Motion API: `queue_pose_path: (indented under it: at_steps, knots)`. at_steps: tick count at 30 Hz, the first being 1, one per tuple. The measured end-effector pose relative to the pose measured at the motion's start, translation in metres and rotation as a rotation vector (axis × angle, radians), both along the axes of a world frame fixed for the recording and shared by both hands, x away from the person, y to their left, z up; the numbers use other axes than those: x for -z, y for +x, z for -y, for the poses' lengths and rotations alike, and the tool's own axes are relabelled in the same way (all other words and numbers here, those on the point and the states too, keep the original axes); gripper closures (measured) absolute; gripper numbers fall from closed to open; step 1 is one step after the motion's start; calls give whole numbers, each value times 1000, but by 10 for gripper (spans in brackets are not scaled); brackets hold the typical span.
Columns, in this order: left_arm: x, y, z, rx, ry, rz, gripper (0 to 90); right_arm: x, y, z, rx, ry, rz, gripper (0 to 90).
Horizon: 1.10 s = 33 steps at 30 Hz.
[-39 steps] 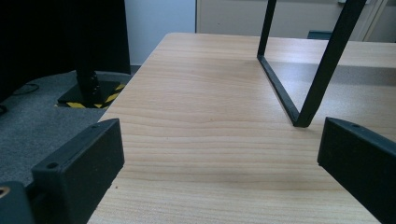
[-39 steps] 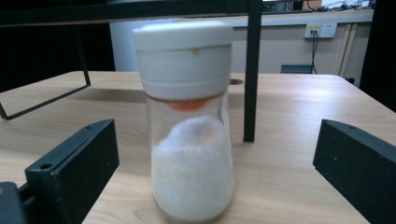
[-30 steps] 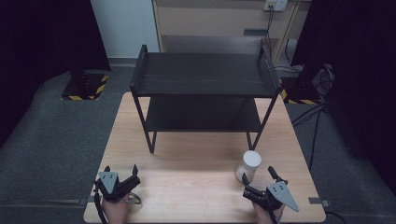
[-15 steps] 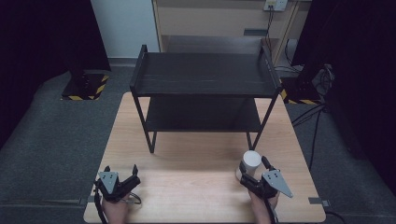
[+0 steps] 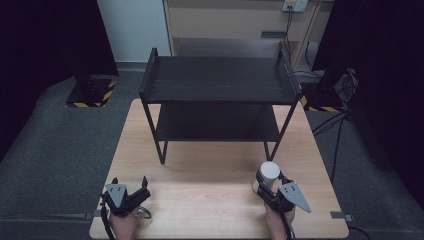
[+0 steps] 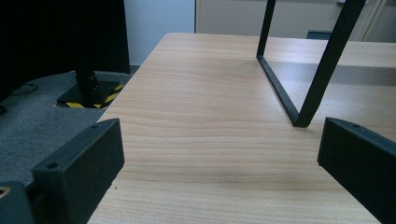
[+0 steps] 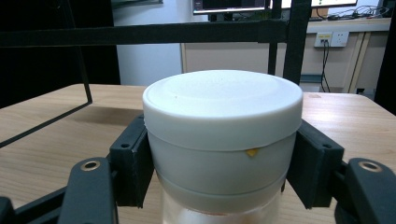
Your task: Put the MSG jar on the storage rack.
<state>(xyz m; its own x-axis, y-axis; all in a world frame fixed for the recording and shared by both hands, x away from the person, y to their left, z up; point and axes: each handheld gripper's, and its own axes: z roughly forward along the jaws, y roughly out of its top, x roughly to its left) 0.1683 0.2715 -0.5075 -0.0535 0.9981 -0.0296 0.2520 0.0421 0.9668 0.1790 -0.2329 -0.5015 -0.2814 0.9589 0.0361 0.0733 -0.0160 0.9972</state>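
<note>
A jar with a white lid (image 5: pixel 268 171) stands upright on the wooden table (image 5: pixel 210 200), near its front right. My right gripper (image 5: pixel 270 182) is around it. In the right gripper view the two black pads press against the jar (image 7: pixel 222 126) on both sides, just under the lid's rim. My left gripper (image 5: pixel 130 183) rests low at the front left of the table. Its jaws are wide apart, with only bare wood between them in the left gripper view (image 6: pixel 219 154).
A black two-tier metal rack (image 5: pixel 220 85) stands on the far half of the table, both shelves bare. Its front left leg (image 6: pixel 322 74) is ahead of my left gripper. Grey carpet surrounds the table, and cables lie on the floor at the right (image 5: pixel 340 125).
My right gripper moved forward and to the left until its jaws closed in around the jar. The left gripper stayed where it was.
</note>
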Motion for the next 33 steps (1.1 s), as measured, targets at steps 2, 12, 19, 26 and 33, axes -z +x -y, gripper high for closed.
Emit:
queue_pose_path:
  at_steps: [2, 12, 19, 26, 33]
  knots:
    - [0, 0, 0, 0, 0, 0, 0, -2, 1, 0, -2, -3, -7, 337]
    - [1, 0, -2, 1, -8, 5, 0, -33, 6, -4, -43, -10, -5, 338]
    - [1, 0, -5, -9, -43, 10, 0, -78, 10, -14, -60, 25, 18, 338]
    - [1, 0, -6, -11, -49, 15, 0, -127, 27, -26, -95, 35, 37, 338]
    - [2, -1, -7, -13, -61, 22, 0, -154, 49, -35, -79, 32, 35, 338]
